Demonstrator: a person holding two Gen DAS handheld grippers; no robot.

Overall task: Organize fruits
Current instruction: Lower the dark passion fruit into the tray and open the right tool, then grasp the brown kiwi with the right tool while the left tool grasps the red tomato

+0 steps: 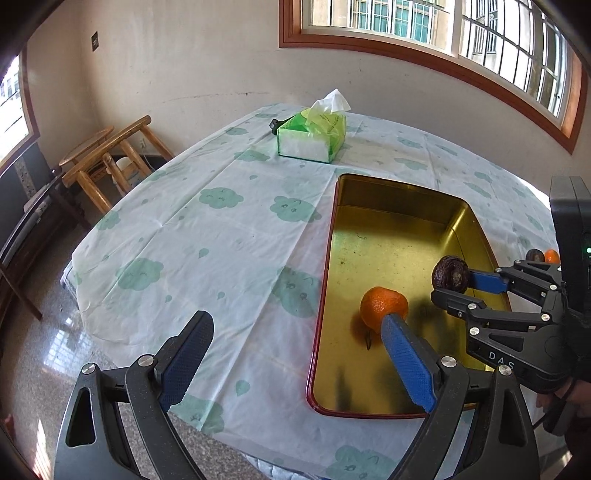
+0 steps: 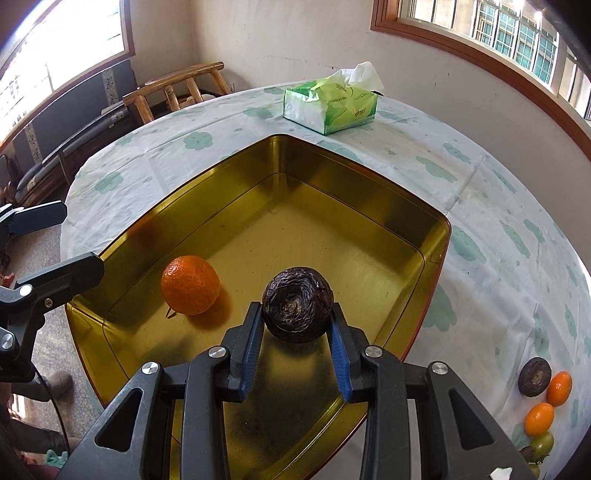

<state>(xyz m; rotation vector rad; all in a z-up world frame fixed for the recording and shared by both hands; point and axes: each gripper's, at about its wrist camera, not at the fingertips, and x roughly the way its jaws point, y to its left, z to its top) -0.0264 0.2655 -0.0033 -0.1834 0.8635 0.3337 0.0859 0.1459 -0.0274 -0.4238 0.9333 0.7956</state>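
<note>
R gripper (image 2: pixel 297 325) clamped on wrinkled dark passion fruit (image 2: pixel 298 303), held over gold tin (image 2: pixel 424 236) for drop-in. L gripper (image 1: pixel 295 354) spread wide, empty; mandarin (image 2: pixel 190 284) lies inside tin, near-left.

Cream plaster walls (image 1: pixel 207 62), scuffed in places, meet in a corner behind the table (image 1: pixel 207 236), which wears a pale cloth printed with green clouds. Barred windows in reddish-brown wooden frames (image 1: pixel 436 26) let in bright daylight from the right, and another window (image 2: pixel 66 40) glows on the left. A light wooden chair (image 1: pixel 107 158) stands by the left wall beside a dark bench (image 2: pixel 70 147), and the speckled polished floor (image 1: pixel 55 347) reflects the window's glare.
</note>
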